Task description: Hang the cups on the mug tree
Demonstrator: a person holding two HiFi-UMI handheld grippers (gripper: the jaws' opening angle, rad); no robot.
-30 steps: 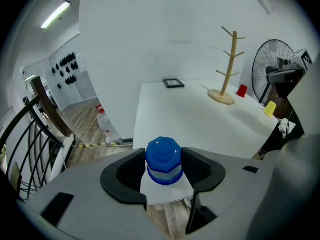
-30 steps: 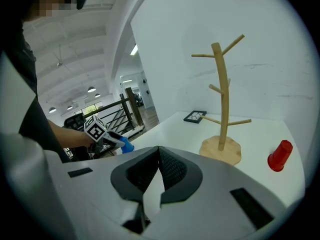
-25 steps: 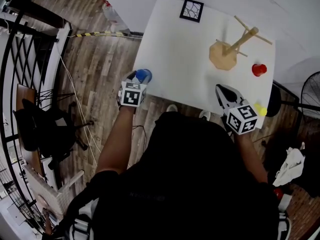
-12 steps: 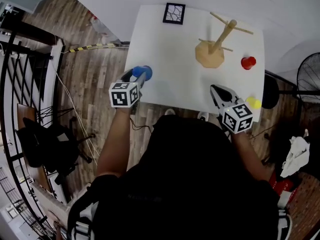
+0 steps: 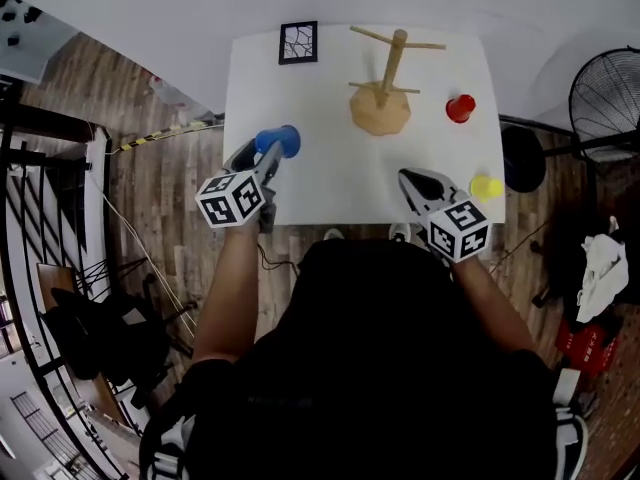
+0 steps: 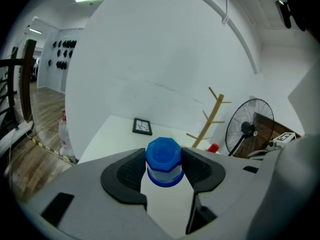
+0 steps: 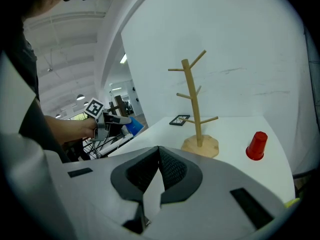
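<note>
Hidden and cropped parts, gripper views.
Left gripper view: tongs of the left gripper (image 6: 163, 156) cover the blue cup's (image 6: 163, 165) sides, the mug tree's (image 6: 210, 116) base and most of the red cup (image 6: 213, 147). Right gripper view: a yellow sliver (image 7: 294, 202), probably a cup, is edge-cropped.

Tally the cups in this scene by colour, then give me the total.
blue cup: 1
red cup: 1
yellow cup: 1
Total: 3
</note>
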